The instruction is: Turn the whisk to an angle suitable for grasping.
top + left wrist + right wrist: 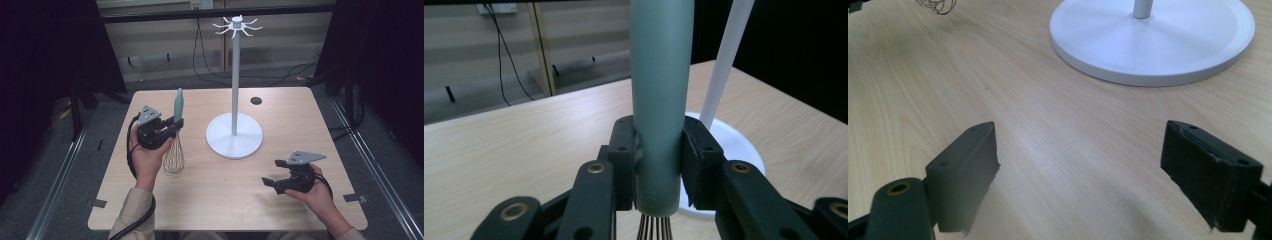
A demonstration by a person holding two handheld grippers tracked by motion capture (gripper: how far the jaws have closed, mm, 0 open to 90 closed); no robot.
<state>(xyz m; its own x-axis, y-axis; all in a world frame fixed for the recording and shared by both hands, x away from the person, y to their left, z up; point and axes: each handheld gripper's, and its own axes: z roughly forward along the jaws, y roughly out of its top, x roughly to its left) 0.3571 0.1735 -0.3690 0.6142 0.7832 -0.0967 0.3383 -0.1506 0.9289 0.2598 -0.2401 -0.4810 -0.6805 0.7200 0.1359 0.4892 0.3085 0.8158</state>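
A whisk with a pale green handle (178, 104) and wire loops (173, 156) hangs upright at the table's left, held off the wood. My left gripper (176, 121) is shut on its handle; in the left gripper view the handle (660, 100) stands between the two pads (698, 161), with the wires (654, 229) below. A white stand (234, 75) with a round base (234, 136) and hooked arms at its top (237, 25) rises mid-table. My right gripper (271, 175) hovers low at the front right, open and empty, its pads (968, 165) wide apart over bare wood.
The light wooden table (210, 200) has a small dark round hole (256, 100) at the back right. Tape marks sit at its front corners. Dark curtains and floor cables lie beyond. The stand's base (1153, 37) lies ahead of the right gripper.
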